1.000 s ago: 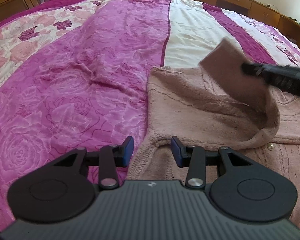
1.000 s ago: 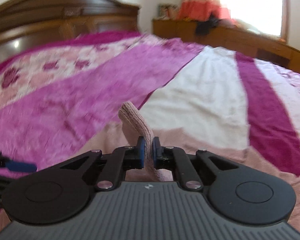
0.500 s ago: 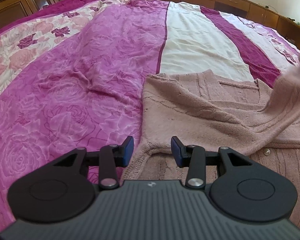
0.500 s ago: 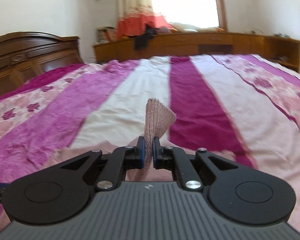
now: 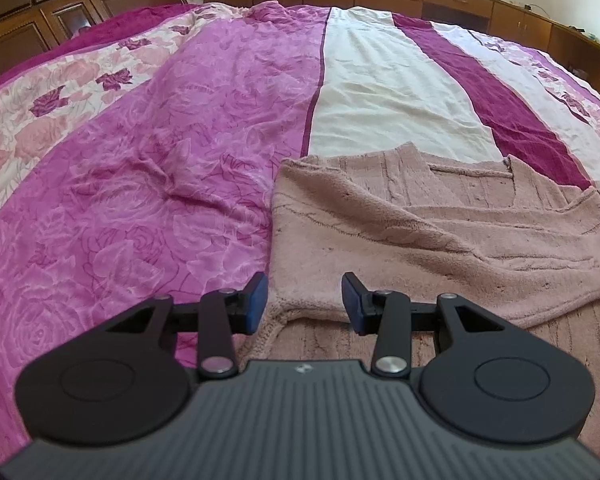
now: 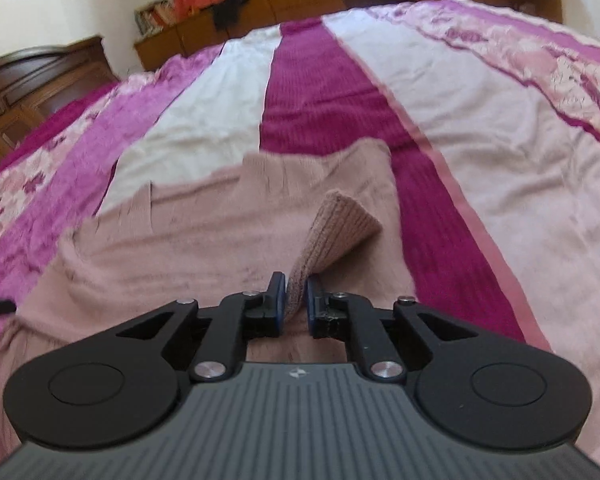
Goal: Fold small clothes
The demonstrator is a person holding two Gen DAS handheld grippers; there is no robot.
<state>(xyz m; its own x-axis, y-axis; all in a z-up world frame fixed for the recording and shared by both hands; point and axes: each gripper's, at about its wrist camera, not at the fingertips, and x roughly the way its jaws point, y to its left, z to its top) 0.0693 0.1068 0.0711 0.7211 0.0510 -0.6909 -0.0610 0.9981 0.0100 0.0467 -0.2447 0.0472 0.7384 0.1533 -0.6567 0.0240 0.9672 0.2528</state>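
Right gripper (image 6: 295,295): blue pads closed on the ribbed cuff (image 6: 336,226) of a dusty-pink knitted cardigan (image 5: 420,236), cuff held low over the body. Left gripper (image 5: 303,303): jaws wide apart, nothing held, poised over the near left edge of the garment. Cardigan is spread on a magenta, cream and rose-print striped bedspread (image 5: 180,160), one panel already laid across (a button placket may lie under it). Knit judged soft, limp, stretchy, light; best taken at cuffs, hem or shoulder seams, not mid-panel.
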